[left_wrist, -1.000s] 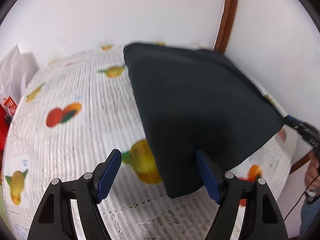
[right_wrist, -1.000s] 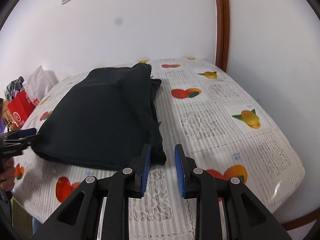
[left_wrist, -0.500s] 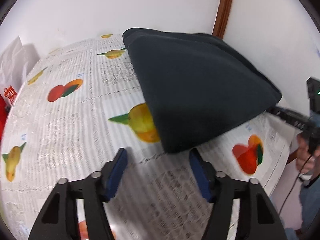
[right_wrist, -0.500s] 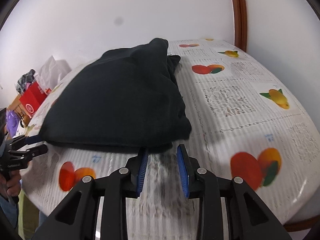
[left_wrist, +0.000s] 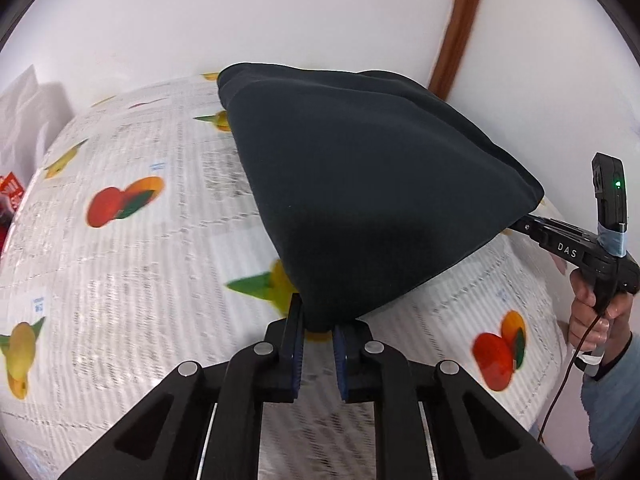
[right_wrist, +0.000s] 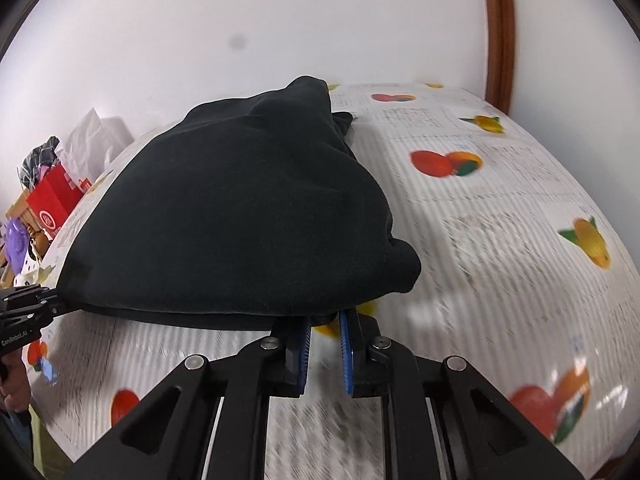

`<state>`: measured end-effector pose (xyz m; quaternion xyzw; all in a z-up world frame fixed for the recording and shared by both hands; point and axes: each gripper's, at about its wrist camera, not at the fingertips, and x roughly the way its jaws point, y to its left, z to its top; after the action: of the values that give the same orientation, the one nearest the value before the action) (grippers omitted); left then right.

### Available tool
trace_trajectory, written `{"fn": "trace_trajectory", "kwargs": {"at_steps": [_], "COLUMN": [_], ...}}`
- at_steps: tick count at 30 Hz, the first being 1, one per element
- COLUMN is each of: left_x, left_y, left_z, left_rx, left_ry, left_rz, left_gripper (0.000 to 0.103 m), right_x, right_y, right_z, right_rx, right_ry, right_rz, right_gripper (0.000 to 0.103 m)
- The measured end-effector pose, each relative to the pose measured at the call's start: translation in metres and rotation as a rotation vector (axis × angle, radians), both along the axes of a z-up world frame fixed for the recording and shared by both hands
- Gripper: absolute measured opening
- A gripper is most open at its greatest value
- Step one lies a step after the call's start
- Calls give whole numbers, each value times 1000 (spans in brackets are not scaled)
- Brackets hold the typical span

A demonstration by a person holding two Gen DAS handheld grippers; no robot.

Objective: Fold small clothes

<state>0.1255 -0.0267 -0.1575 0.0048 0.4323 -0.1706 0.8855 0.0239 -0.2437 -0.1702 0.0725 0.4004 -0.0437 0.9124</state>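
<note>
A dark folded garment (left_wrist: 368,192) lies on a table with a fruit-print cloth (left_wrist: 120,280). My left gripper (left_wrist: 318,330) is shut on the garment's near corner. In the right wrist view the same garment (right_wrist: 240,220) fills the middle. My right gripper (right_wrist: 324,326) is narrowly closed with its tips at the garment's near edge, pinching that edge. Each gripper shows in the other's view, at the garment's far corner: the right gripper (left_wrist: 536,226), the left gripper (right_wrist: 48,304).
White walls stand behind the table, with a brown door frame (left_wrist: 456,32) in the corner. A red bag (right_wrist: 52,200) and white bags (right_wrist: 96,136) sit beyond the table's left end. The table's near edge runs just below both grippers.
The left gripper, open 0.5 s ago, has moved in and shut on the garment's corner. The right gripper has moved forward under the garment's edge. The garment's corners are slightly lifted.
</note>
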Motion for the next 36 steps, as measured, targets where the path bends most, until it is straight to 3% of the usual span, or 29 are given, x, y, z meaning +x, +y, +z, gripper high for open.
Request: {"fn": "trace_trajectory", "kwargs": {"at_steps": [10, 15, 19, 21, 23, 29, 31, 33, 36], "left_x": [-17, -22, -17, -11, 4, 24, 21, 19, 26], "left_y": [38, 53, 47, 41, 35, 23, 23, 26, 27], "left_z": [5, 17, 34, 40, 40, 19, 16, 20, 30], "left_rx": [9, -71, -72, -72, -77, -18, -2, -40, -55], "left_ry": [25, 9, -55, -69, -63, 17, 22, 31, 25], "left_rz": [126, 120, 103, 99, 92, 76, 54, 32, 36], "left_gripper": [11, 11, 29, 31, 31, 36, 38, 38, 44], "right_x": [12, -20, -30, -23, -10, 12, 7, 6, 27], "right_y": [17, 9, 1, -2, -1, 6, 5, 2, -3], "right_z": [5, 34, 68, 72, 66, 28, 34, 46, 66], "right_rx": [1, -13, -21, 12, 9, -121, -117, -101, -85], "right_ry": [21, -26, -154, -180, -167, 1, -1, -21, -56], "right_rz": [52, 156, 160, 136, 107, 51, 77, 99, 94], "right_gripper": [18, 18, 19, 19, 19, 19, 19, 19, 29]}}
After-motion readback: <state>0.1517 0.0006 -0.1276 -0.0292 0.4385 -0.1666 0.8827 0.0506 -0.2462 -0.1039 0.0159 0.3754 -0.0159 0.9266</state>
